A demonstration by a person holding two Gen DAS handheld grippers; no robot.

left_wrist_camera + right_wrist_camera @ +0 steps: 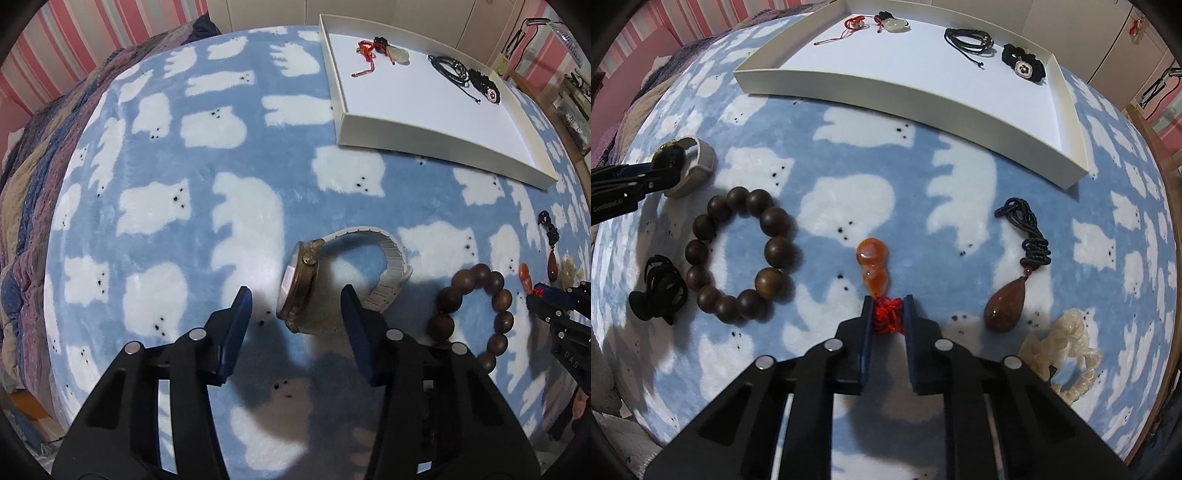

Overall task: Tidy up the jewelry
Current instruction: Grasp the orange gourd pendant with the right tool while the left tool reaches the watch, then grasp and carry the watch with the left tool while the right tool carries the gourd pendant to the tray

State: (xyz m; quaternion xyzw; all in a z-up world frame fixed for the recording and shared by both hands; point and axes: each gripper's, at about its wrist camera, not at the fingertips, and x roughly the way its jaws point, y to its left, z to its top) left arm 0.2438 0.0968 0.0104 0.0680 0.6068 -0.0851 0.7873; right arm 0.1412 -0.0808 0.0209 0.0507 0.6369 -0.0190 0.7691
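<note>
— Tray [436, 136] as landmark: where does the left gripper [295, 301] stand?

— Well short of the tray's near wall, over the blanket [177, 155]. Its jaws are spread wide, and the watch [306, 288] stands on edge between them, touching neither that I can see.

— And the right gripper [888, 308]?

— Also on the near side of the tray. Its jaws are narrow, pinching the red knot [887, 314] of the orange gourd [873, 267], which lies on the blanket pointing toward the tray.

— What lies around it?

— Left of the gourd, the bead bracelet [738, 254], with a black tie [657, 290] beyond it. Right of the gourd, a brown pendant [1004, 304] on a black cord, then a pale bracelet [1067, 354], both on the blanket outside the tray.

— Inside the tray?

— At its far side: a red cord [855, 24], a pale pendant [895, 24], a black cord [967, 38] and a black scrunchie [1025, 64].
</note>
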